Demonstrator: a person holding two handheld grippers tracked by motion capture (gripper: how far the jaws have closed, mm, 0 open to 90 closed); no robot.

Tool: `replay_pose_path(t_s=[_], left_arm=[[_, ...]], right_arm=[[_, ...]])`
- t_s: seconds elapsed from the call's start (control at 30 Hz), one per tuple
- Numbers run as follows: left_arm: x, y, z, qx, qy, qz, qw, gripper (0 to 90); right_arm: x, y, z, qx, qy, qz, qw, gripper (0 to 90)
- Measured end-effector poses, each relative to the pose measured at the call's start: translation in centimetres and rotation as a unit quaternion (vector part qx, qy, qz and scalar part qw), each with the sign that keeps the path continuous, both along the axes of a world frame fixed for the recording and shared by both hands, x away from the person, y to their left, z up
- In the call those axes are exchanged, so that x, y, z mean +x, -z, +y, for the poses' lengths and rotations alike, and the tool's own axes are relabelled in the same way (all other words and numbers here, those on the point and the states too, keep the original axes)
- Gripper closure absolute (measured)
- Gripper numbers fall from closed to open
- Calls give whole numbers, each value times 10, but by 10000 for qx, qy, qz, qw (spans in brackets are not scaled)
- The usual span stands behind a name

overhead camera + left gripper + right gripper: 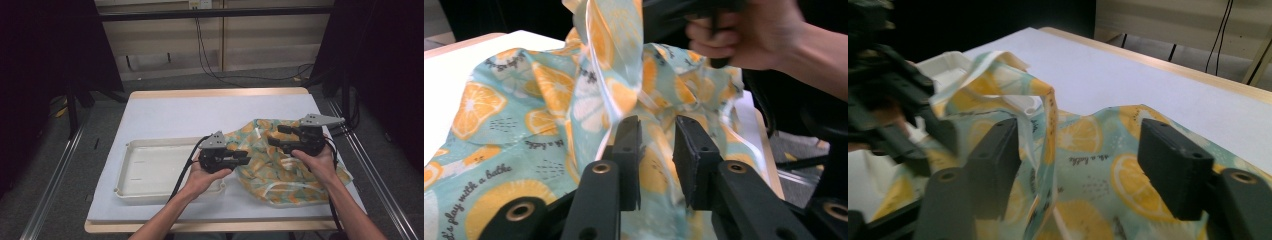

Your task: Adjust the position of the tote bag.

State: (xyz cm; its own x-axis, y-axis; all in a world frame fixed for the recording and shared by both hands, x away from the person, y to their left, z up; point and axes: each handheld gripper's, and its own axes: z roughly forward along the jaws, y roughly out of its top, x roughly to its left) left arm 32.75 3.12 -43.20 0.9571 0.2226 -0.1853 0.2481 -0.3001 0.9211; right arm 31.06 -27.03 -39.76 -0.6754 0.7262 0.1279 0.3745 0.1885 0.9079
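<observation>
The cloth [280,165], teal with orange slices, lies crumpled on the table [175,117] right of the tray [150,170]. The left gripper [656,165], jaws slightly apart, straddles a fold; the right gripper [1088,175] gapes wide above it.

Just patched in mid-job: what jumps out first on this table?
The lemon-print cloth stands out, crumpled on the right half of the white table, one edge lifted into a fold. Both grippers work it: the left gripper has its jaws narrowly apart around the fabric, while the right gripper hangs over it with jaws wide open. To the left sits a white tray.
</observation>
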Motion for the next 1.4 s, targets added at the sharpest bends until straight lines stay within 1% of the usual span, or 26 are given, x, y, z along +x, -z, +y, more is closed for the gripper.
replay_pose_path(t_s=[0.1,0.13,0.2,0.27,0.3,0.37,0.4,0.43,0.47,0.53,0.63,0.67,0.73,0.77,0.83,0.87,0.9,0.97,1.03,1.1,1.17,1.2,1.23,1.27,1.33,1.4], left_arm=[[7,3,1,-44,-195,82,9998,692],[8,4,2,26,-214,58,9998,690],[11,5,3,107,-275,101,9995,671],[12,6,4,99,-243,139,9996,667],[11,6,4,75,-223,148,9996,670],[7,5,1,-12,-37,123,9999,723],[5,5,-2,-79,79,153,9998,763],[2,5,-7,-47,185,179,9997,782],[0,5,-12,14,271,138,9995,784],[-4,5,-21,133,322,85,9994,762],[-2,7,-30,279,235,102,9993,682],[0,9,-31,285,186,109,9994,666],[3,11,-33,357,38,177,9992,611],[5,12,-33,410,3,162,9990,598],[8,14,-32,506,-86,189,9985,569],[9,16,-32,490,-119,236,9984,552],[11,16,-31,565,-121,245,9980,536],[11,18,-31,571,-103,262,9980,526],[9,18,-32,611,-51,254,9978,503],[8,19,-34,615,-22,222,9979,487],[6,21,-37,655,-13,272,9975,464],[6,22,-38,678,4,252,9974,448],[6,23,-39,712,32,239,9972,440],[5,23,-40,723,3,221,9971,423],[4,24,-41,742,27,198,9970,408],[3,23,-42,777,-9,170,9968,399]], right_arm=[[-13,-4,-11,118,28,1,9999,305],[-18,-4,-15,98,8,-2,10000,303],[-27,-4,-19,56,-24,14,10000,321],[-38,0,-24,-75,-73,40,9999,372],[-42,2,-25,-134,-56,54,9999,389],[-49,8,-30,-224,57,170,9996,378],[-51,12,-32,-260,96,239,9993,366],[-53,16,-34,-304,106,270,9991,366],[-55,20,-35,-332,92,307,9989,360],[-57,27,-38,-410,135,371,9984,308],[-56,33,-38,-375,62,389,9985,256],[-54,35,-37,-412,32,420,9983,233],[-50,41,-32,-589,-41,462,9972,224],[-48,43,-29,-698,-55,469,9964,206],[-44,48,-24,-851,-104,557,9948,207],[-43,50,-22,-950,-83,513,9941,214],[-42,51,-21,-1025,-60,532,9933,230],[-40,53,-21,-1124,26,505,9924,303],[-38,54,-22,-1138,124,479,9923,368],[-37,55,-23,-1202,209,463,9914,499],[-35,56,-24,-1258,333,500,9902,626],[-34,57,-24,-1300,341,527,9895,730],[-33,57,-25,-1275,332,558,9897,768],[-32,57,-25,-1285,386,549,9894,829],[-31,55,-28,-1197,389,517,9907,860],[-31,47,-30,-1064,389,461,9925,877]])
